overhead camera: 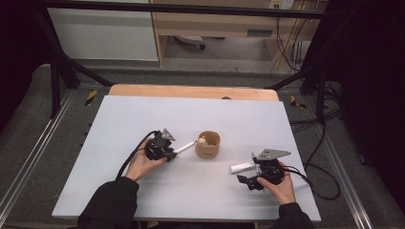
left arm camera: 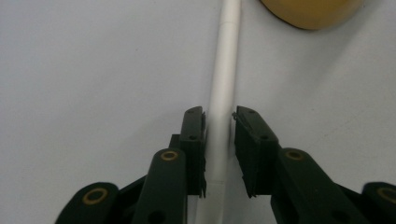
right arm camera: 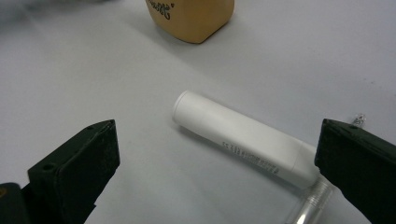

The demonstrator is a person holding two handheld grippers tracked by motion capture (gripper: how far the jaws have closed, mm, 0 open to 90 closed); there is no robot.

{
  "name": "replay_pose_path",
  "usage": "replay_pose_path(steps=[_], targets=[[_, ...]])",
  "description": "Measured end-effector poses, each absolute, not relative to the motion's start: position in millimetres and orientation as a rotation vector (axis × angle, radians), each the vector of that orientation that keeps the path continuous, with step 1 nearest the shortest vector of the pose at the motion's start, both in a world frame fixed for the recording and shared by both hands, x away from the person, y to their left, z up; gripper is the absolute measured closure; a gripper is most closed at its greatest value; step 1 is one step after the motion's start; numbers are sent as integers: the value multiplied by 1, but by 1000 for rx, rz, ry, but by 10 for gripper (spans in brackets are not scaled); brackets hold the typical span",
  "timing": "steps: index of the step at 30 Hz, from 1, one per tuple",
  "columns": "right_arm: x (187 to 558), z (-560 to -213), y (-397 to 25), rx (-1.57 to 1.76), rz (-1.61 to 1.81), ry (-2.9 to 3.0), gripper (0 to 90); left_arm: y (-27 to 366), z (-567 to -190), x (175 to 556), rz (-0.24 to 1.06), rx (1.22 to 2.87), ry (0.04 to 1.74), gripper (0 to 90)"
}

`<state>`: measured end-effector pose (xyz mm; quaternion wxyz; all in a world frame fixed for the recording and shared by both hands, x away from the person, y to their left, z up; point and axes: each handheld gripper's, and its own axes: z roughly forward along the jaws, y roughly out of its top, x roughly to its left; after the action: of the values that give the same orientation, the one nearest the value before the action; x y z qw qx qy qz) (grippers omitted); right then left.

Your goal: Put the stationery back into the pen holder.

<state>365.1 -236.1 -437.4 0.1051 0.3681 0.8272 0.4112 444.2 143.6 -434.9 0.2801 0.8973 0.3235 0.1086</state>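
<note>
High view: on the counter (overhead camera: pixel 143 119), the left tongs (overhead camera: pixel 173 151) hold a thin white stick (overhead camera: pixel 185 147) beside the tan cup (overhead camera: pixel 208 144). Left gripper view: jaws narrow, pinching the stick. Right gripper view: right tongs (right arm camera: pixel 217 151) gape wide around a white tube (right arm camera: pixel 245 140) lying flat

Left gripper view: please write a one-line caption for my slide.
Left tool with its jaws closed around a thin white tube lying on the white table, pointing toward the tan cup.
</note>
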Motion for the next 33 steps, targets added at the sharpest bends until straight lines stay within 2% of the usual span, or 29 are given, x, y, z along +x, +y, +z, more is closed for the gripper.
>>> replay_pose_path(steps=[9, 21, 33], targets=[[365, -437, -236, 1085, 1208, 2443, 7, 145, -435, 446, 278, 2399, 870, 777], [365, -437, -236, 1085, 1213, 2443, 7, 146, -433, 444, 271, 2383, 827, 782], [365, -437, -236, 1075, 1224, 2439, 7, 160, -416, 435, 281, 2361, 832, 783]])
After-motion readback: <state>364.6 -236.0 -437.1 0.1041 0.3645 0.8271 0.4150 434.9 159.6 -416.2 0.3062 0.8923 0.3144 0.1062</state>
